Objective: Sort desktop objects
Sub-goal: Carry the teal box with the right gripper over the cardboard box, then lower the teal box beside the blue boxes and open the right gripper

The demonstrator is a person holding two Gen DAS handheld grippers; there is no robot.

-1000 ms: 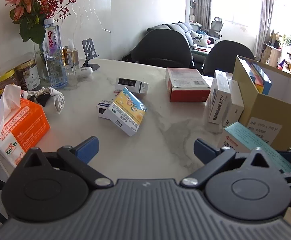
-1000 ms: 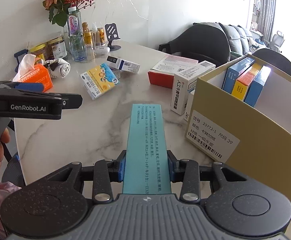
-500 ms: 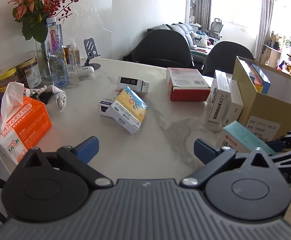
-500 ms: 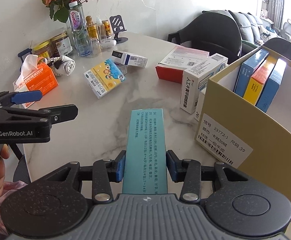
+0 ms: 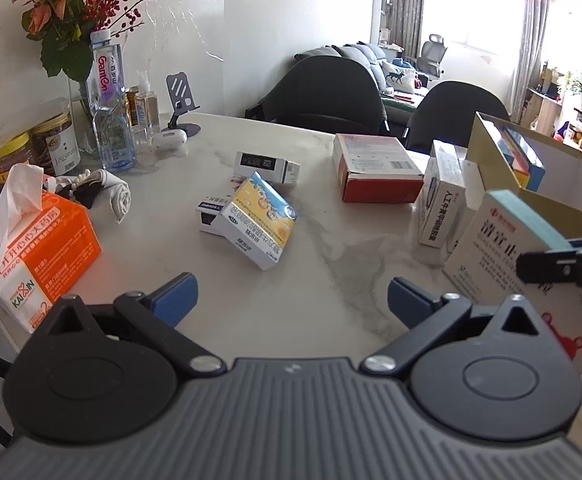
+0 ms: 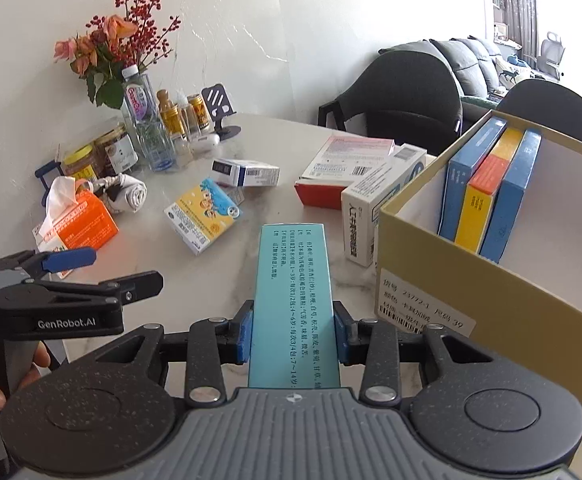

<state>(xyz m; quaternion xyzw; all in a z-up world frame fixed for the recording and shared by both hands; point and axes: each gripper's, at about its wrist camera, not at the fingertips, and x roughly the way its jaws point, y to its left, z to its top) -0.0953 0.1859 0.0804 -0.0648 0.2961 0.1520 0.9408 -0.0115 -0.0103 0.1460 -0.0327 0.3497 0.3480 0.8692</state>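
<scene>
Now the right gripper [image 6: 293, 337] is clamping the teal box [image 6: 294, 292], its long axis pointing straight ahead, and holding it above the table; the cardboard box [image 6: 491, 280] is sitting just to its right, while the left gripper [image 5: 291, 294] is hovering wide open, empty.

A white tabletop [image 6: 195, 280] veined in grey is showing beneath a teal box [image 6: 293, 304] printed with dark text. Left of it, a yellow-and-blue carton [image 6: 201, 214] and an orange tissue box [image 6: 85, 226] are lying. Right of it, a tan cardboard box [image 6: 491, 292] is holding blue, yellow and orange books.
</scene>
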